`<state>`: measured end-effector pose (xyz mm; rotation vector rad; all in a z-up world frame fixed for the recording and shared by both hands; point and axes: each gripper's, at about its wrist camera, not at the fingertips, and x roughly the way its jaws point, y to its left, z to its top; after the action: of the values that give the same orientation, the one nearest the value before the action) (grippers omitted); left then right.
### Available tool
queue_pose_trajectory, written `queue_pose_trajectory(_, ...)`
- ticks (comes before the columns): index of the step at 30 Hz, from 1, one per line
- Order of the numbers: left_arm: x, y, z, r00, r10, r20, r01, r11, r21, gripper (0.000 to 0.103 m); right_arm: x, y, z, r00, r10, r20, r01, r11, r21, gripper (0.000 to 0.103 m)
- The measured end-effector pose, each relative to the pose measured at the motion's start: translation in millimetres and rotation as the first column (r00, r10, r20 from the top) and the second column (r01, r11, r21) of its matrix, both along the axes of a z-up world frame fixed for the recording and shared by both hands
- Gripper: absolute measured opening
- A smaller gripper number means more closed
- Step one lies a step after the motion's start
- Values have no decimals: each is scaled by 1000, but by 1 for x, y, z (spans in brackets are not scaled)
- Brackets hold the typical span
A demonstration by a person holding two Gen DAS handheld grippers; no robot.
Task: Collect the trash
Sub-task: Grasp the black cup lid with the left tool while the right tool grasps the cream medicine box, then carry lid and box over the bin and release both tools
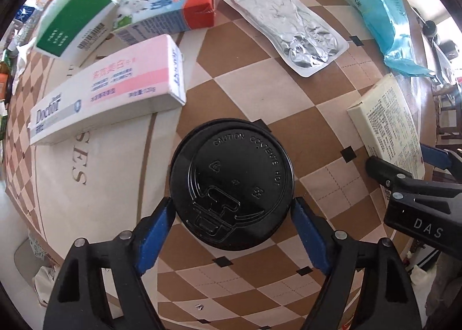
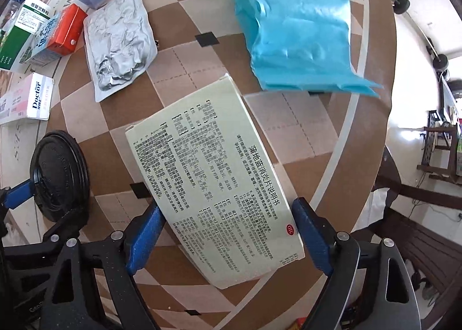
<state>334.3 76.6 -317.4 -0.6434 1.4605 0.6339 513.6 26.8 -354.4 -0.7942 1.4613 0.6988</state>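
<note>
Left gripper point(image 1: 234, 208) straddling black cup lid point(image 1: 231, 185), pads at its rim, grip unconfirmed. Right gripper point(image 2: 228, 229) wide around pale medicine box point(image 2: 213, 182), right of lid on checkered surface point(image 1: 260, 84), not clamped. Risk: thin lid slipping flat from pads; box skewed, likely twisting on closure.

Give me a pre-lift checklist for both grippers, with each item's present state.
1. Black cup lid centred between the left gripper fingers: ok.
2. Left pads pressing on the lid: cannot tell; they sit right at its rim.
3. Cream medicine box between the right gripper fingers: ok.
4. Right pads gripping the box: not ok; a gap shows on the right side.
5. Lid lying apart from the toothpaste box: ok.
6. Blue bag off the medicine box: cannot tell; its lower edge overhangs nearby.
</note>
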Motion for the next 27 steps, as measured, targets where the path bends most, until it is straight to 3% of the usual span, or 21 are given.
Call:
queue_pose_trajectory(8, -36, -18, 34, 998, 34, 58, -40, 995, 95, 80, -20, -22, 15, 999, -51, -15, 52, 996, 69, 87)
queue_pose_trajectory(14, -80, -36, 59, 988, 63, 138, -79, 991, 112, 80, -63, -43, 40, 995, -92, -23, 95, 985, 142, 86)
queue_pose_trajectory(21, -149, -55, 76, 962, 97, 254, -128, 986, 107, 80, -141, -78, 75, 985, -168, -45, 174, 958, 226, 85)
queue_pose_trajectory(27, -236, -73, 68, 940, 152, 305, -179, 982, 64, 80, -226, -126, 79, 976, -186, -111, 210, 941, 264, 85)
